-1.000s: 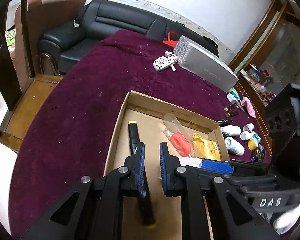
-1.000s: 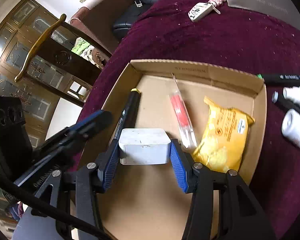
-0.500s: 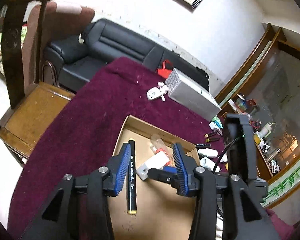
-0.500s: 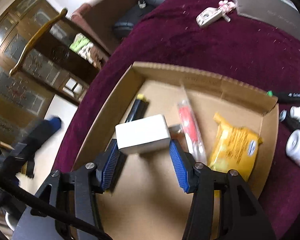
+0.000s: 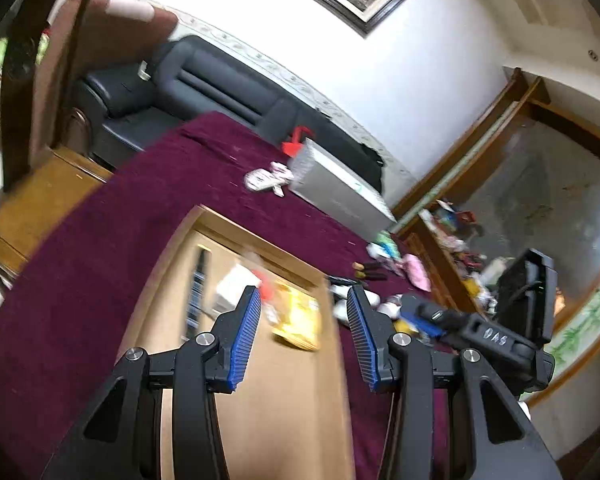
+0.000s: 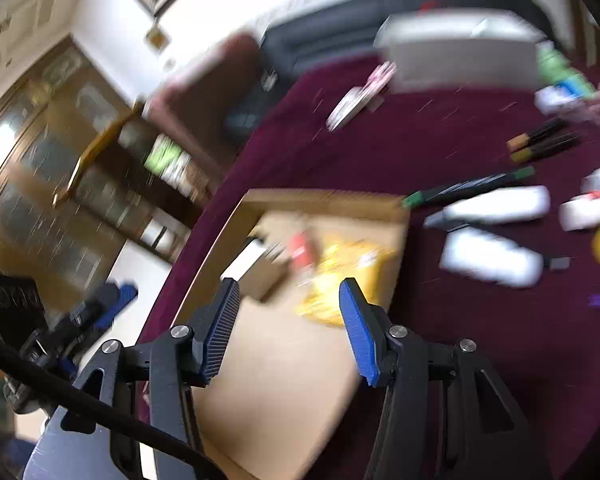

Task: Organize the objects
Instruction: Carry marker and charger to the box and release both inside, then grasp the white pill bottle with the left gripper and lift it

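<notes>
A shallow cardboard box (image 5: 236, 220) (image 6: 320, 196) lies on the maroon tablecloth. In it are a black marker (image 5: 196, 292), a white block (image 5: 230, 288) (image 6: 246, 258), a red-filled clear tube (image 5: 266, 290) (image 6: 300, 248) and a yellow packet (image 5: 300, 318) (image 6: 336, 276). My left gripper (image 5: 302, 336) is open and empty, raised above the box. My right gripper (image 6: 286, 328) is open and empty above the box's near part. Both views are blurred.
White bottles (image 6: 492, 262), markers (image 6: 468, 188) and small items lie on the cloth right of the box. A grey gift box (image 5: 340, 196) and a white key fob (image 5: 260, 180) lie farther back. A wooden chair (image 5: 36, 184) and black sofa (image 5: 204, 88) stand behind the table.
My right gripper let go of the white block, which now lies in the box, and pulled back. My left gripper opened, left the black marker in the box and rose.
</notes>
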`<action>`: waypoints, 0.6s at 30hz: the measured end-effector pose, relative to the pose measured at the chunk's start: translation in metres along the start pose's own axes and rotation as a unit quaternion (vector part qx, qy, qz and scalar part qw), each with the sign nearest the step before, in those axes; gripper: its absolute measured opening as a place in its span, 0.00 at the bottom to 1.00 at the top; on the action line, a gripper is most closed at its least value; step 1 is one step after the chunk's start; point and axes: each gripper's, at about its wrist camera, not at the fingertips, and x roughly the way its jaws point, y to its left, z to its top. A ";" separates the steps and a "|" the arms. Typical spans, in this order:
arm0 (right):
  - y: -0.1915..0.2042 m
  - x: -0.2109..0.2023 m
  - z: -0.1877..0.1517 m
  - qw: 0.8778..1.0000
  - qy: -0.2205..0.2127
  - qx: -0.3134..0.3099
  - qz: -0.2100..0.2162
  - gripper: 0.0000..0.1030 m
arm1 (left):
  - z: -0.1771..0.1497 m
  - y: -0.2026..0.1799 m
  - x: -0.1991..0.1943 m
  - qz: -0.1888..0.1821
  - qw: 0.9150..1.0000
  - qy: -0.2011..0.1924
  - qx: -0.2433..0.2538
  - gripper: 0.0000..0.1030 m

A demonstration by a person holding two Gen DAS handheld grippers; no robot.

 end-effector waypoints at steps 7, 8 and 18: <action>-0.057 -0.132 -0.034 0.959 -0.235 0.004 -0.159 1.00 | -0.023 -0.051 0.020 -0.059 0.998 0.024 0.023 0.38; -0.072 -0.138 -0.034 0.960 -0.232 0.018 -0.159 1.00 | -0.027 -0.057 0.024 -0.060 0.997 0.028 0.026 0.38; -0.249 -0.133 -0.052 0.945 -0.163 0.196 -0.207 1.00 | -0.073 -0.120 0.098 -0.005 0.987 0.123 0.100 0.38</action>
